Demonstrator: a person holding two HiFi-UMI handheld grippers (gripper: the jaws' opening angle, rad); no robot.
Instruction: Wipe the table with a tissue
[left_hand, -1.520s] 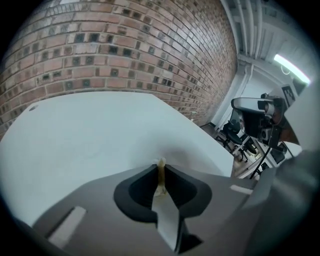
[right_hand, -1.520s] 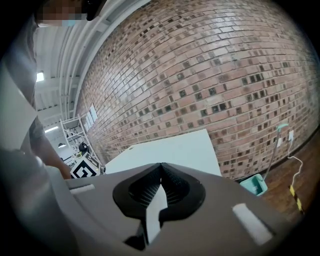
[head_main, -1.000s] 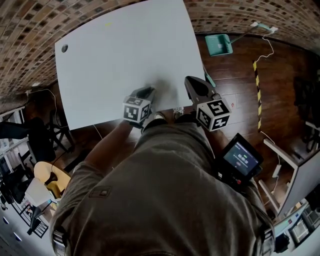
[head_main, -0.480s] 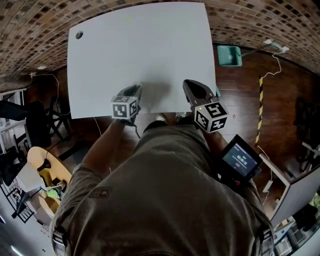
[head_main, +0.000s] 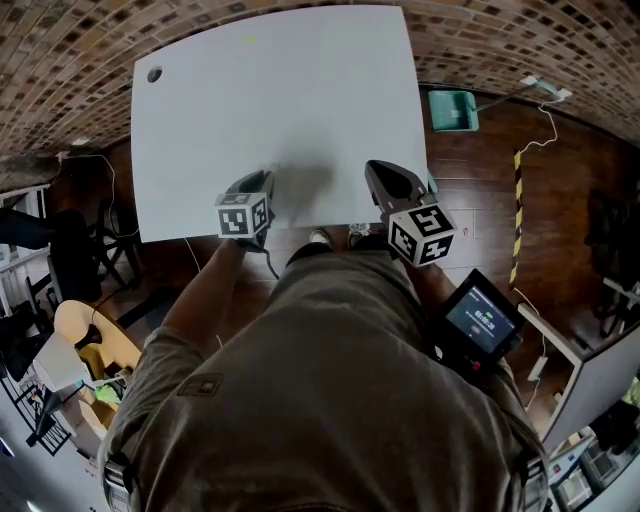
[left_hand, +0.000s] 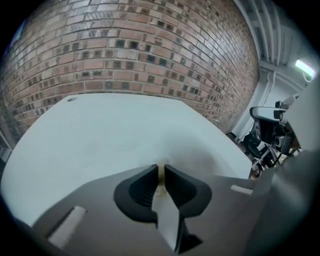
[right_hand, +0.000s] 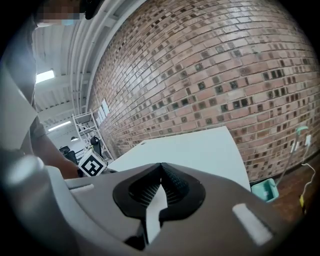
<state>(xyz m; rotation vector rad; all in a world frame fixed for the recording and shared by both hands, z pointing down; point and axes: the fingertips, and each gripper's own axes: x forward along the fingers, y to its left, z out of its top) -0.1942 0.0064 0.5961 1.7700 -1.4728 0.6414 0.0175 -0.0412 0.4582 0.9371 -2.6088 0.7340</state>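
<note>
Left gripper view: the left gripper (left_hand: 161, 166), clenched on a thin tissue (left_hand: 160, 179) sliver over the table's (left_hand: 100, 135) near edge, may lose it wiping; the right gripper (right_hand: 161, 167) is clenched empty.

A brick wall (head_main: 520, 40) runs along the top of the head view. Under it, on the right, is a dark wooden floor (head_main: 480, 200). A green dustpan (head_main: 453, 108) lies there at the upper right, near a white cable (head_main: 548, 95). A yellow and black striped strip (head_main: 518, 215) runs down the right side. A small lit screen (head_main: 482, 318) shows lower right.
</note>
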